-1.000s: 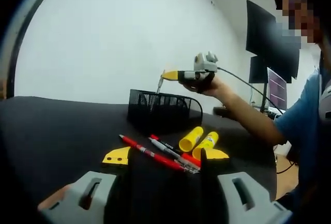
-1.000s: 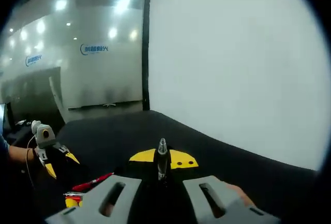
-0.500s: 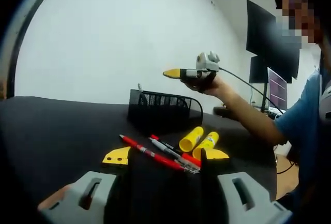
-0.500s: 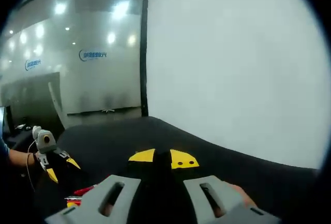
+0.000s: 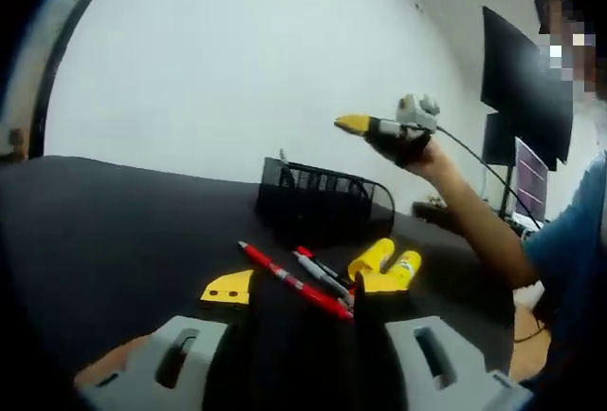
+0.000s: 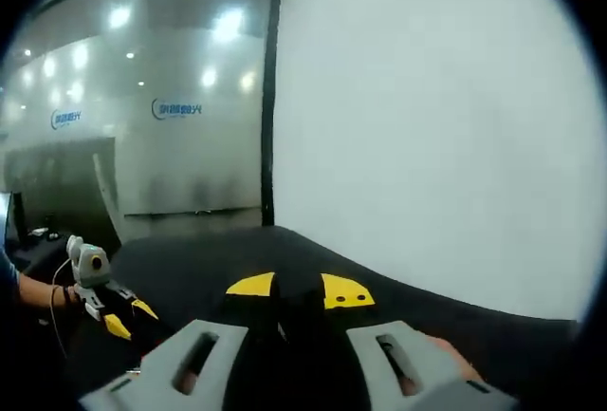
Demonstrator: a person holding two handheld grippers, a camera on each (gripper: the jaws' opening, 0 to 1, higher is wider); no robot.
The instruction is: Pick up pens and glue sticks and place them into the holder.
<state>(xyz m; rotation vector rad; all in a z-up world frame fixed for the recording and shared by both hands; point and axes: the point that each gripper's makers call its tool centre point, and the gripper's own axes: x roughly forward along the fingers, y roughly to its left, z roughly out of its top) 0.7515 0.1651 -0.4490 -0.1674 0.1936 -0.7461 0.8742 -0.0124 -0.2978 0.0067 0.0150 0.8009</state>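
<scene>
Next, lower the left gripper [image 5: 296,289], jaws apart and empty, squarely over the red pen [image 5: 285,277]; the right gripper [image 6: 298,289] hangs open, empty, above the holder [image 5: 322,208].

Left gripper [image 5: 296,289] partly hides the glue sticks [image 5: 384,265]; pen [image 5: 282,158] in holder [image 5: 322,204] too small to identify.

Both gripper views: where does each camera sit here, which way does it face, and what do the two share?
Left gripper view: rides low on the left gripper, facing the red pen, glue sticks and mesh holder; the person's hand holds the right gripper above the holder.
Right gripper view: rides the right gripper, facing across the black table to a white wall; the left gripper shows at lower left.
Shared: table, each other's gripper.
</scene>
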